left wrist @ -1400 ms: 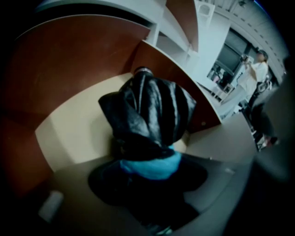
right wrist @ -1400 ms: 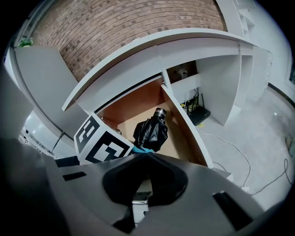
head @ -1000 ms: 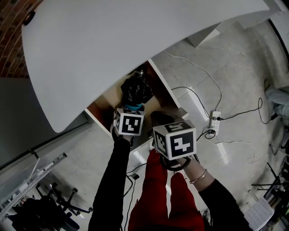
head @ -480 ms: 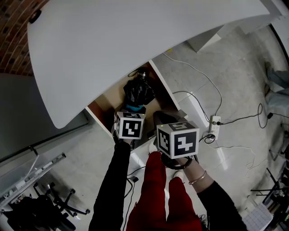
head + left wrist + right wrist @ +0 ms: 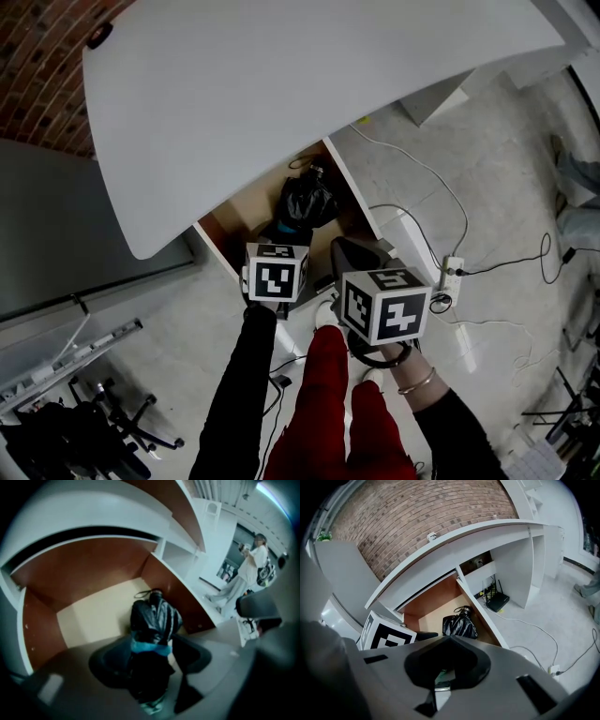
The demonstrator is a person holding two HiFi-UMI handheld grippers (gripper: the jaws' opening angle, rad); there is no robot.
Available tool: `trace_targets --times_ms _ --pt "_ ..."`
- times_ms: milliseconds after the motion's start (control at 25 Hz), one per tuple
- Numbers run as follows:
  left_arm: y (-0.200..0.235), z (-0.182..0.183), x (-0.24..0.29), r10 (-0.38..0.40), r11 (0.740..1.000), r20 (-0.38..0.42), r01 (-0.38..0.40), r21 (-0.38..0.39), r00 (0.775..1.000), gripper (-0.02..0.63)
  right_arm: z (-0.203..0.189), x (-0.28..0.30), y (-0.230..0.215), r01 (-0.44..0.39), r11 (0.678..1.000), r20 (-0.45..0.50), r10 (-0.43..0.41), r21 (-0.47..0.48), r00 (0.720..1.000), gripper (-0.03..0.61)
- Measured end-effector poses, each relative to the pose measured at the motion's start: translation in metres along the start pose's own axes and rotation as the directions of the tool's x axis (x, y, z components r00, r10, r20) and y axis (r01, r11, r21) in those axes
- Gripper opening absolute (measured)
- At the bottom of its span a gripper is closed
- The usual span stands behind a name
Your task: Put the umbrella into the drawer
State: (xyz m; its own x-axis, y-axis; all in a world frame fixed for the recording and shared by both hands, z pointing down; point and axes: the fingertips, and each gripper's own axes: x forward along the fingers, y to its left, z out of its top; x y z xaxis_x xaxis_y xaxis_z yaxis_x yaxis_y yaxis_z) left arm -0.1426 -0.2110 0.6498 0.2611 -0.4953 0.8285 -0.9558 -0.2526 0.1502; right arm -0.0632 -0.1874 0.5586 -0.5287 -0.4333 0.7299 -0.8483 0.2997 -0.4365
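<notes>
The drawer (image 5: 89, 613) stands open under the white desk top (image 5: 281, 103), and the black folded umbrella (image 5: 155, 618) is in it. It lies along the drawer's right-hand wall, strap end pointing toward the back and stopping short of the back wall. The left part of the drawer floor is bare.

The left gripper (image 5: 151, 665) has its jaws clamped on the umbrella's near end, one dark jaw on each side, with the teal band just ahead of them. So the bundle runs straight out from the jaws into the drawer, near the front edge. From here the canopy seems to rest on the floor, though I can't tell whether the gripped end is down too.

The right gripper (image 5: 440, 677) hangs back over the room floor, outside the drawer's front right corner. Its jaws are drawn together with nothing between them — it has no part in this.

My read is that this is the set-down, nearly done. The next move calls for the left jaws to open and let go, then back out over the front edge without dragging the strap or fabric along — loose folds could snag.
</notes>
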Motion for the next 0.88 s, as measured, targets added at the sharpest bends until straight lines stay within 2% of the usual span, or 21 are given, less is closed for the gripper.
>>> trace_targets --times_ms 320,440,760,880 --pt "0.001 0.012 -0.033 0.042 0.999 0.083 -0.039 -0.037 0.996 0.198 0.006 -0.02 0.009 -0.024 0.999 0.064 0.026 -0.032 0.998 0.002" --pt "0.001 0.018 -0.052 0.054 0.997 0.136 -0.046 -0.058 0.989 0.146 0.007 -0.031 0.016 -0.038 0.998 0.09 0.042 -0.046 0.995 0.002" --pt "-0.01 0.02 -0.098 0.063 0.989 0.23 -0.03 -0.145 0.971 0.087 0.003 -0.064 0.024 -0.062 0.995 0.155 0.074 -0.085 0.985 0.002" --pt "-0.018 0.019 -0.119 0.062 0.986 0.266 -0.018 -0.166 0.962 0.084 0.002 -0.078 0.026 -0.072 0.993 0.18 0.089 -0.097 0.98 0.002"
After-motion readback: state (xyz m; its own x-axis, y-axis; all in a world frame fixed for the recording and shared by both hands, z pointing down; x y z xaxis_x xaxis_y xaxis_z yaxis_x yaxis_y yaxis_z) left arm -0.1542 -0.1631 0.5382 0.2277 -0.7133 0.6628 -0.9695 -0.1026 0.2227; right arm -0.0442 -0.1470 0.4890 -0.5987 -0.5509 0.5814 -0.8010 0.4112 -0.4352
